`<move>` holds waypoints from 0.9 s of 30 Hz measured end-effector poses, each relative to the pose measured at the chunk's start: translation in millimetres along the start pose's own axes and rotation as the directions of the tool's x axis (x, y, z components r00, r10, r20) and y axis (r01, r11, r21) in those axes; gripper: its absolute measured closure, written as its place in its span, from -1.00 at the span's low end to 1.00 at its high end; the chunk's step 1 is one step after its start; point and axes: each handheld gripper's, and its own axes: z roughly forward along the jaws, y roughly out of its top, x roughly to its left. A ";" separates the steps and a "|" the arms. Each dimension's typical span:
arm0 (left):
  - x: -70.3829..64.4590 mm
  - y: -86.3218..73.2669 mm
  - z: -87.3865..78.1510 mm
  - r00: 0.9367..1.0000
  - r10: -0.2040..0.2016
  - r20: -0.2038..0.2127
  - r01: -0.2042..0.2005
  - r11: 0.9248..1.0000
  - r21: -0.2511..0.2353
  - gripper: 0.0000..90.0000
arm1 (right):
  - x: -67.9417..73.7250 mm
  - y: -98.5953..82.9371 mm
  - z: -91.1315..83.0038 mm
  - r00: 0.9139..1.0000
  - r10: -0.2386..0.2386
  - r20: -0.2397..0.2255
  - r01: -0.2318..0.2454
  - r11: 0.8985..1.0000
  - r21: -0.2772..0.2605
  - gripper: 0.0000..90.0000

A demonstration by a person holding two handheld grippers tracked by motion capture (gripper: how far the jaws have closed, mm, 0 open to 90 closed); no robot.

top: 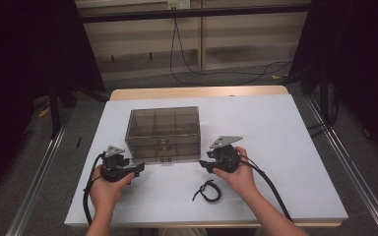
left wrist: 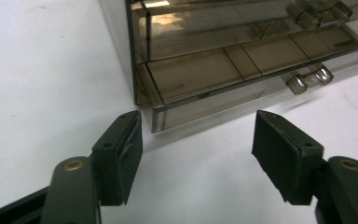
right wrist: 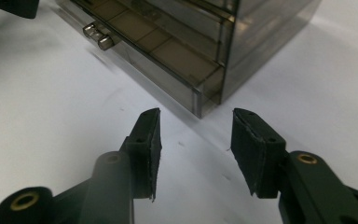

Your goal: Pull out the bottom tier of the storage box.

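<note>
A smoky see-through drawer box (top: 163, 133) stands at the middle of the white table (top: 275, 147). It has two drawers with small clear handles (left wrist: 307, 79); the lower drawer (left wrist: 205, 105) sticks out a little from the front. My left gripper (top: 140, 168) rests at the box's front left corner, and in the left gripper view it (left wrist: 198, 154) is open and holds nothing. At the front right corner sits my right gripper (top: 203, 164). The right gripper view shows it (right wrist: 196, 149) open and aimed at the drawer's corner (right wrist: 205, 88), holding nothing.
A small black looped band (top: 207, 191) lies on the table near the front edge, just beside the right hand. White tabletop stretches to the left and right of the box. Black frame posts and cables stand beyond the table's far edge.
</note>
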 end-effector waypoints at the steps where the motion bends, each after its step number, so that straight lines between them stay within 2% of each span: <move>1: 0.1 0.0 0.8 1.000 0.002 0.004 -0.002 1.000 0.003 -0.21 | 0.9 1.8 1.9 1.000 -0.009 0.005 0.009 1.000 0.002 0.22; 6: 1.6 0.8 3.2 1.000 0.009 0.007 -0.009 1.000 0.001 -0.10 | -0.8 2.3 11.6 1.000 0.016 0.008 -0.016 1.000 0.008 0.35; 8: 2.0 0.7 4.2 1.000 0.005 0.004 -0.005 1.000 0.007 -0.08 | -0.3 1.9 15.0 1.000 -0.010 0.011 0.010 1.000 0.009 0.39; 9: 2.5 1.0 3.9 1.000 0.016 0.001 -0.016 1.000 0.014 -0.06 | 0.0 1.9 16.1 1.000 -0.021 0.014 0.021 1.000 0.014 0.42; 11: 2.5 1.0 3.3 1.000 0.006 -0.004 -0.006 1.000 0.017 0.00 | 0.7 1.9 17.9 1.000 -0.008 -0.012 0.008 1.000 0.008 0.56; 14: 3.5 1.2 1.6 1.000 -0.012 -0.002 0.012 1.000 0.012 0.06 | 2.7 2.6 18.5 1.000 -0.029 -0.006 0.029 1.000 0.006 0.58; 15: 5.1 1.3 -0.2 1.000 -0.008 0.006 0.008 1.000 0.019 0.09 | 3.4 2.7 18.4 0.999 -0.032 -0.003 0.032 0.999 0.022 0.64; 17: 4.7 1.1 -1.2 1.000 -0.019 0.004 0.019 1.000 0.020 0.12 | 5.3 2.2 18.5 1.000 -0.020 -0.016 0.020 1.000 0.023 0.65; 27: 5.4 -0.6 -5.9 1.000 -0.018 0.008 0.017 0.999 0.036 0.22 | 10.3 -0.7 13.1 0.998 -0.049 -0.027 0.050 0.998 0.045 0.72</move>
